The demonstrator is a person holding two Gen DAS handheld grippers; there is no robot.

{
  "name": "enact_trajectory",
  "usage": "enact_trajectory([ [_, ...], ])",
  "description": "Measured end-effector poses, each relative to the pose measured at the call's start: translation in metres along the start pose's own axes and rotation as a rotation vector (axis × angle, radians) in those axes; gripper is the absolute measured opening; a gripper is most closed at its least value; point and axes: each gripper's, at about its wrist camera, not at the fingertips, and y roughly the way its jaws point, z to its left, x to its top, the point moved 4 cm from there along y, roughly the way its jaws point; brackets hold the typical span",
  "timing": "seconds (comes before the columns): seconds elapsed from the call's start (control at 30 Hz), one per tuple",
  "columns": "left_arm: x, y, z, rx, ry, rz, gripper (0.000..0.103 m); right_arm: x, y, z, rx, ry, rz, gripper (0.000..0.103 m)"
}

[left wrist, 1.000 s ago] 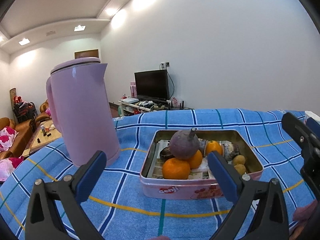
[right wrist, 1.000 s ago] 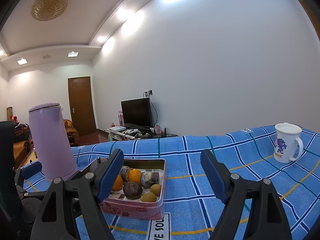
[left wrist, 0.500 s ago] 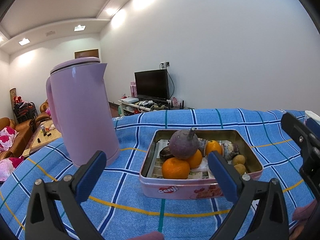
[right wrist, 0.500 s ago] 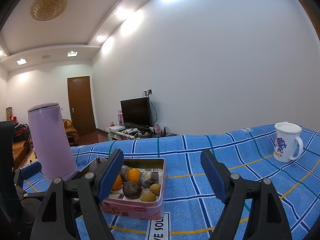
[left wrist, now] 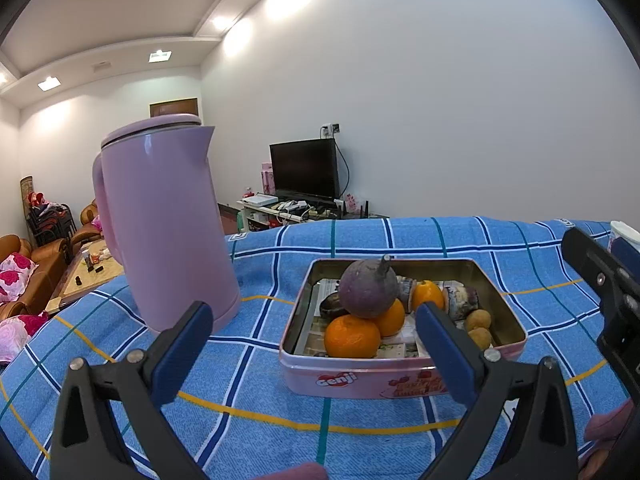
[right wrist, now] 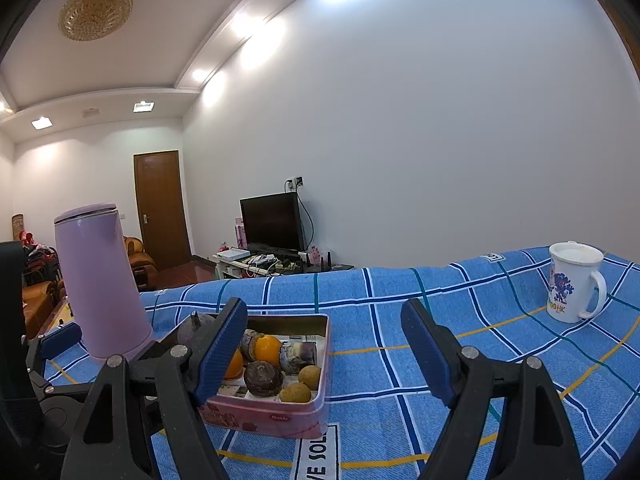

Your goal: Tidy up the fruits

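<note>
A pink tin (left wrist: 360, 380) stands on the blue checked cloth and holds fruit. A round purple fruit (left wrist: 368, 288) sits on top of oranges (left wrist: 352, 336). Small brown fruits (left wrist: 478, 320) lie at its right side. My left gripper (left wrist: 312, 332) is open and empty, just in front of the tin. In the right wrist view the tin (right wrist: 280, 416) is at lower left with an orange (right wrist: 267, 348) and brown fruits (right wrist: 295, 393) showing. My right gripper (right wrist: 324, 340) is open and empty, to the right of the tin.
A tall lilac kettle (left wrist: 164, 220) stands left of the tin, also in the right wrist view (right wrist: 100, 280). A white mug (right wrist: 574, 286) stands at the far right of the cloth. A TV (right wrist: 272, 224) and sofas are beyond the table.
</note>
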Motion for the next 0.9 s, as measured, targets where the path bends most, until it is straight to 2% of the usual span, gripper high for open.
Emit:
enact_trajectory([
  [0.9, -0.0011, 0.0007, 0.0028, 0.002, -0.005, 0.003, 0.103, -0.0002, 0.0002, -0.0008, -0.001, -0.001, 0.004, 0.081],
])
